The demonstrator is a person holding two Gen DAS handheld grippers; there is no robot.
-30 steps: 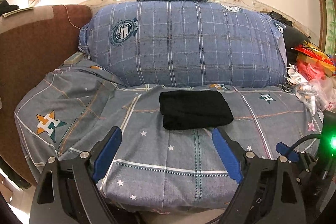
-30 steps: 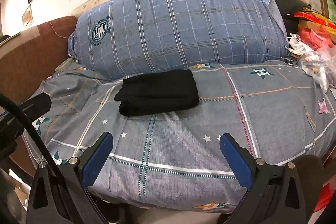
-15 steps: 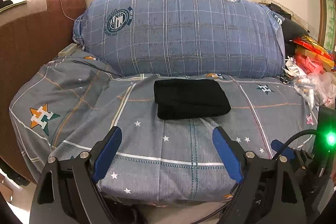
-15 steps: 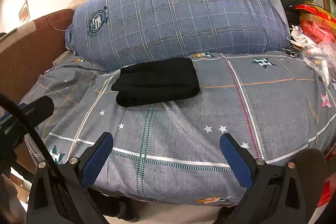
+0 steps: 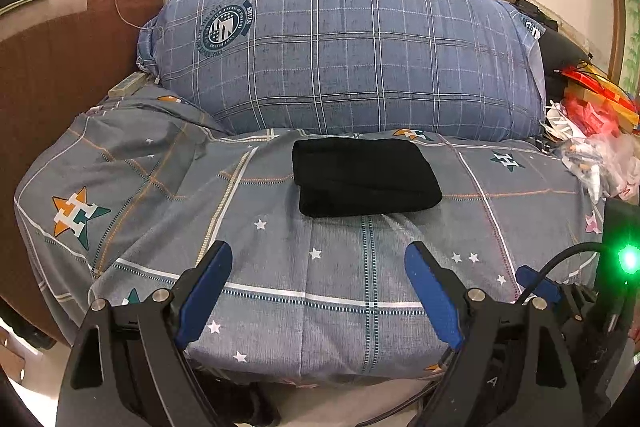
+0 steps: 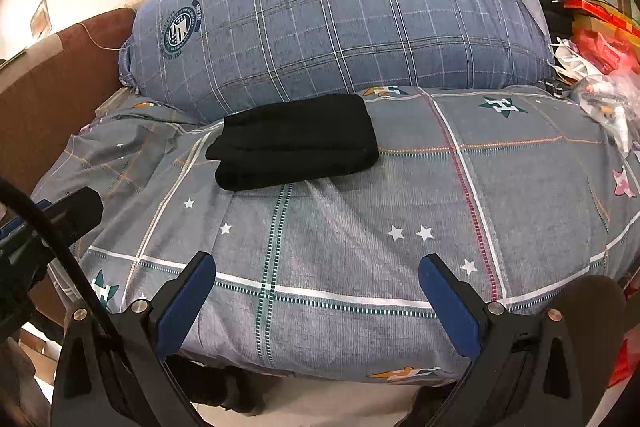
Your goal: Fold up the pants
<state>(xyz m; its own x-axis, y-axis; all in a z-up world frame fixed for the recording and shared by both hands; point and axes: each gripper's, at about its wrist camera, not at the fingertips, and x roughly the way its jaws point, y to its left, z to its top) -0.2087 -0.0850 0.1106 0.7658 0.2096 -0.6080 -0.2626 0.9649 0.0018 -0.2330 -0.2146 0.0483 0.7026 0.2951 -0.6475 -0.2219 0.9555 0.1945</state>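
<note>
Here, folded black pants [image 5: 362,177] lying flat on the quilt [image 5: 320,291]; left gripper [image 5: 318,263] and right gripper [image 6: 316,275] spread wide, empty, well short.

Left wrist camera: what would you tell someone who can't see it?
Folded black pants lie on a grey star-patterned bedsheet, before a big blue checked pillow. The open blue-padded left gripper hovers near the bed's edge.

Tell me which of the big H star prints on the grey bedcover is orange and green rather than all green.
The star print on the bedcover's far left slope, nearest the brown sofa arm. The one right of the folded black pants is plain green.
</note>
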